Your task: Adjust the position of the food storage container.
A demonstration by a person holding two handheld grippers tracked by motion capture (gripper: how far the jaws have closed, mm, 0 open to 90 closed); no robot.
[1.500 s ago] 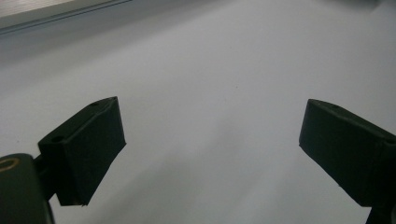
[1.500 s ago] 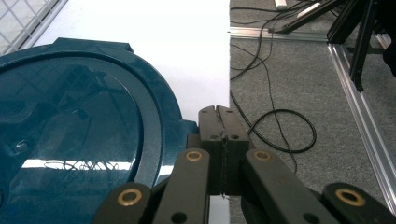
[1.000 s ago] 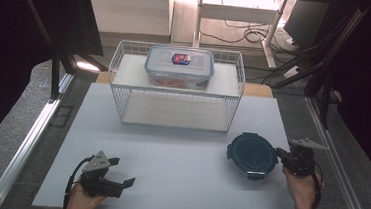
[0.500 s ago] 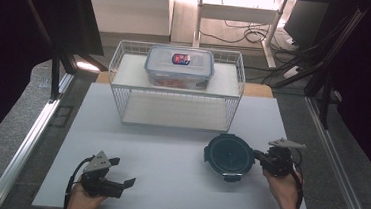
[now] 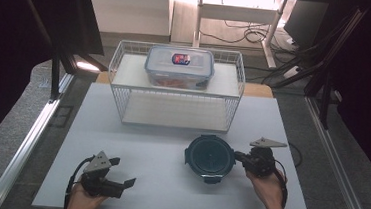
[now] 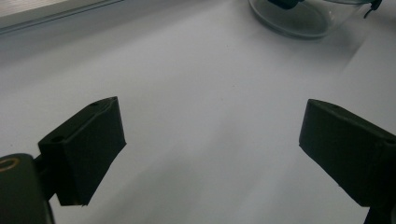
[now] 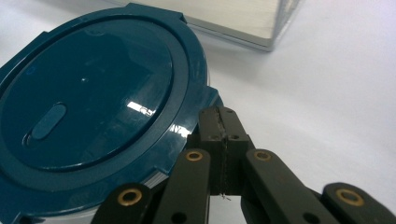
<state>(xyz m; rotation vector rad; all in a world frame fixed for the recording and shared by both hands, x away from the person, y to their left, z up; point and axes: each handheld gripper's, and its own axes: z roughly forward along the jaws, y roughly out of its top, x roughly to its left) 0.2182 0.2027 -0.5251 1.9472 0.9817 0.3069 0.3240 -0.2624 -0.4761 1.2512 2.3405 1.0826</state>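
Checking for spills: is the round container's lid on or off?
On: the dark blue lid sits flat atop the round container, covering its rim.

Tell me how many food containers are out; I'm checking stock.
2. A rectangular container sits on top of the wire rack; a round container with a dark blue lid lies on the table, at the right gripper. None seem hidden.
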